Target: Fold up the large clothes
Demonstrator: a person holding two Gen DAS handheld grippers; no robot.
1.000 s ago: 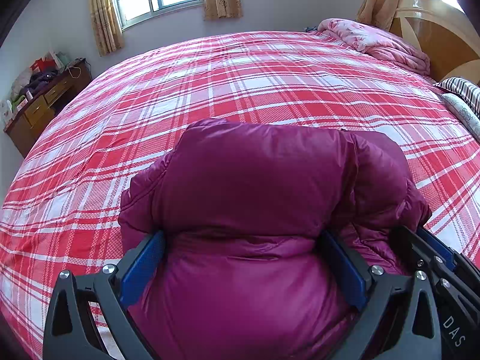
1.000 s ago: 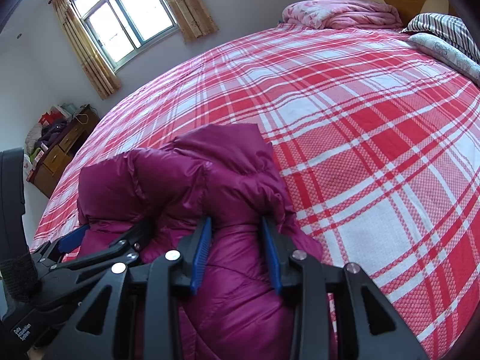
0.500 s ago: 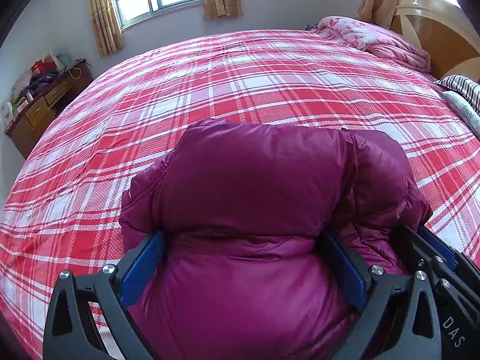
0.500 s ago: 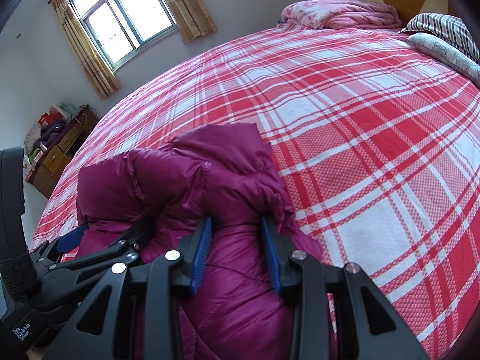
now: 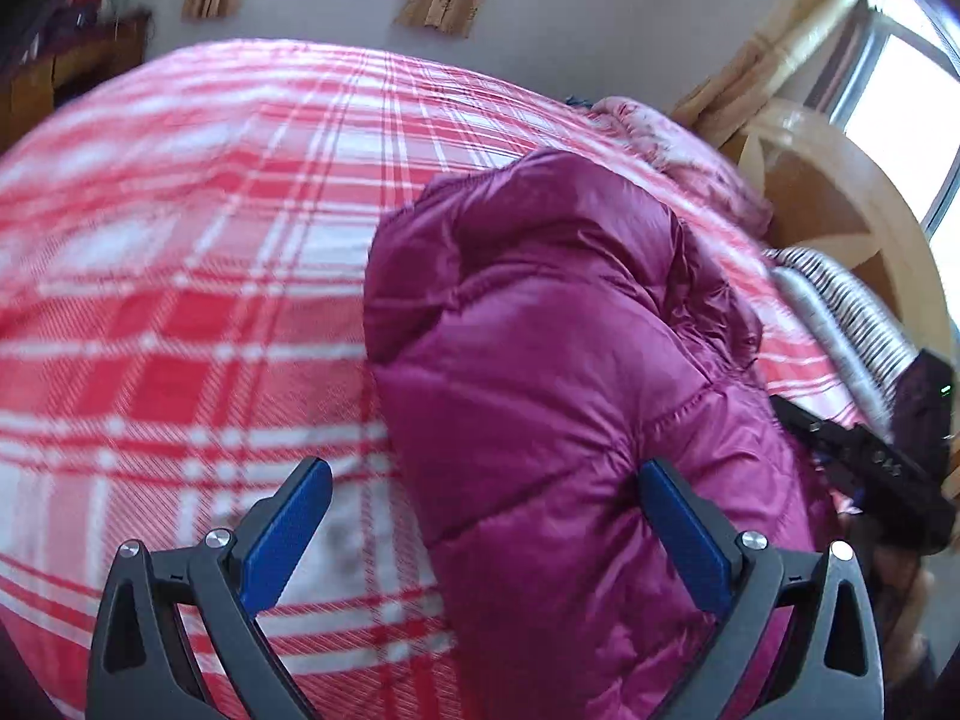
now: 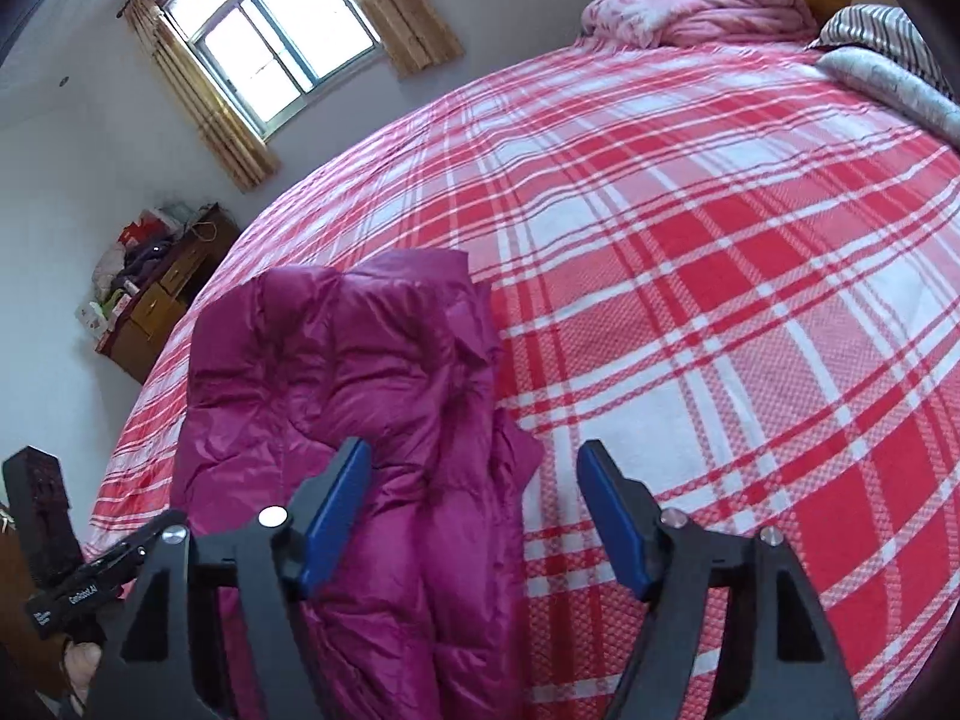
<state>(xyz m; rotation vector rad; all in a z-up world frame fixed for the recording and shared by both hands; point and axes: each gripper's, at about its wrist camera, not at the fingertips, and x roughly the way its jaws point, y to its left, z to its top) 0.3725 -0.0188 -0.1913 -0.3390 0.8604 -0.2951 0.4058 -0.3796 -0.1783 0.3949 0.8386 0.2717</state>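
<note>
Blurring hides bedspread [image 5: 180, 312] detail; both grippers' jaws gape, gripping nothing; jacket [image 6: 360, 372] runs off-frame.

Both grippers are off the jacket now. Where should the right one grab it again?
Take the jacket by its loose flap edge, the edge nearest the right gripper, whose jaws have just opened. Come from the bare bedspread side, low: that edge is thin and sticks out, while the quilted middle is puffy.

The jacket [image 6: 354, 396] lay on the bed [image 6: 720, 252], toward its near left part in the right wrist view. A quilt [image 6: 690, 15] and pillows [image 6: 882, 60] sat at the far end by the headboard [image 5: 840, 204]. A dresser [image 6: 168, 294] stood left of the bed, under the window [image 6: 282, 36].
</note>
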